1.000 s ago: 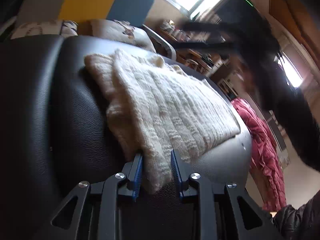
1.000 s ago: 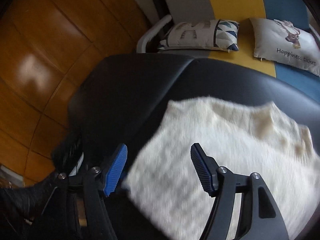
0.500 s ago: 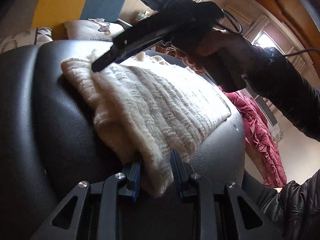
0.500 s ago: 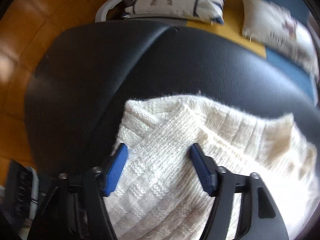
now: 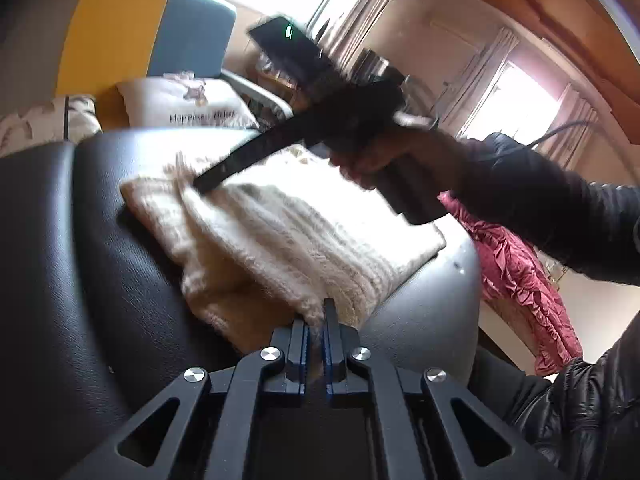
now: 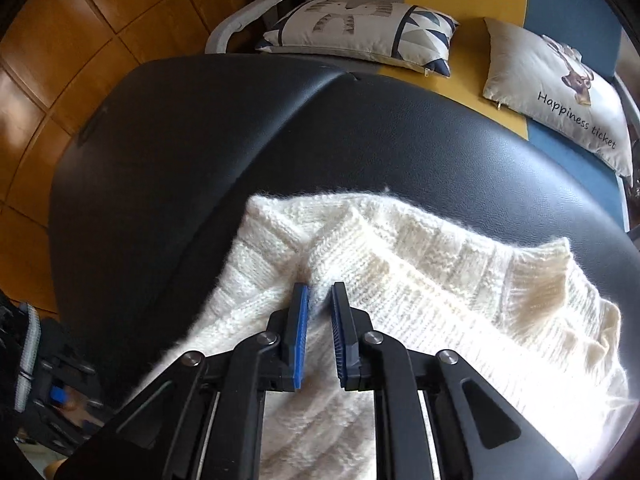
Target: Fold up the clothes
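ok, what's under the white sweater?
The white sweater lies on a black padded surface, bare around its edges. Whatever sits directly beneath the knit is covered. Both grippers, left and right, have jaws pinching its fabric.

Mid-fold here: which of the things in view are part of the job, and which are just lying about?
Part of the job:
- cream knit sweater on the black padded bench
- left gripper, shut on the sweater's near edge
- right gripper, closed on a ridge of the knit

Just lying about:
- "Happiness ticket" cushion
- patterned cushion
- red garment beyond the bench
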The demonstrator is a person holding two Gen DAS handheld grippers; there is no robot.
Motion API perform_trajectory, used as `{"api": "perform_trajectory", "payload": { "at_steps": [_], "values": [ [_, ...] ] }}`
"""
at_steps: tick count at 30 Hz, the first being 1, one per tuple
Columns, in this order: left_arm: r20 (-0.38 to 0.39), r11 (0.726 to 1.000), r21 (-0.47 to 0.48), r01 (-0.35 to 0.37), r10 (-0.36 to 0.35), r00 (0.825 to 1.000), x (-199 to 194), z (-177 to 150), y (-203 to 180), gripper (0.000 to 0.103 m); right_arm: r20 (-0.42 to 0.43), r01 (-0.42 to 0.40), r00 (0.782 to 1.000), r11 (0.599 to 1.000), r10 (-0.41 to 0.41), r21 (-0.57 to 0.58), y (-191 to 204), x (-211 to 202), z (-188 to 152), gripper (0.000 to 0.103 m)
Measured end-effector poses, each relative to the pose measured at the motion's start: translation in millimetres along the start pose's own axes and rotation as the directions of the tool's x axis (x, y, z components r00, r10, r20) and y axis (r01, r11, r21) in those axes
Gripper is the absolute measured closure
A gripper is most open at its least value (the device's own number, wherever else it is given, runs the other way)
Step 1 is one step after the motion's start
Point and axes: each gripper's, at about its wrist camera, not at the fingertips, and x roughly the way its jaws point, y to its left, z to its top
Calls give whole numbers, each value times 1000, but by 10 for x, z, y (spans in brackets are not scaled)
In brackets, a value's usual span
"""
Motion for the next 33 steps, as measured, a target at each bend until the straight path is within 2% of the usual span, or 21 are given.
{"api": "perform_trajectory", "payload": {
  "at_steps": [1, 3, 7, 10, 14, 16, 19, 20, 23, 27, 29, 32, 33],
  "values": [
    [-8, 1000, 10, 11, -11, 1000, -15, 3, -28, 99, 5, 2, 1000, 1000, -2, -5, 5, -4, -21, 90],
    [-44, 998, 53, -27, 29, 999, 57, -14, -103, 99, 16, 4, 1000, 1000, -4, -14, 20, 4, -51, 90],
    [-141, 999, 2, -45, 45, 989, 249, -184, -4, 99, 33, -3, 999, 1000, 4, -6, -9, 60, -75, 90],
    [-101, 993, -117, -8, -4, 995, 196, -213, 151, 99, 39, -6, 999, 1000, 6, -6, -25, 76, -80, 90],
    [-78, 985, -172, -32, 19, 997, 101, -198, 217, 98, 43, -1, 999, 1000, 2, -10, -27, 75, -82, 90],
    [-91, 983, -183, -21, 4, 996, 56, -204, 215, 94, 40, -8, 999, 1000, 8, -7, -29, 82, -82, 90],
    [-121, 978, -197, -65, 42, 992, 18, -205, 199, 88, 49, -48, 998, 998, 45, 48, -113, 72, -64, 89],
    [-126, 977, -197, -84, 60, 990, -17, -202, 182, 88, 72, -71, 995, 996, 67, 61, -133, 9, -73, 86],
    [-72, 978, -178, -108, 97, 993, -191, -164, 104, 88, 164, -134, 979, 989, 122, 65, -150, -257, -133, 84],
    [57, 988, -134, -76, 84, 995, -327, 51, -174, 87, 225, -144, 964, 990, 141, -5, -29, -705, -490, 82],
    [73, 993, -101, -59, 67, 995, -240, 143, -298, 86, 209, -117, 971, 993, 119, -22, 24, -811, -766, 82],
    [33, 996, -72, -55, 57, 998, 32, 241, -404, 86, 172, -71, 982, 997, 76, -34, 75, -929, -1197, 82],
    [5, 994, -65, -86, 87, 996, 161, 273, -420, 86, 152, -58, 986, 998, 62, -25, 59, -951, -1332, 82]
  ]
}}
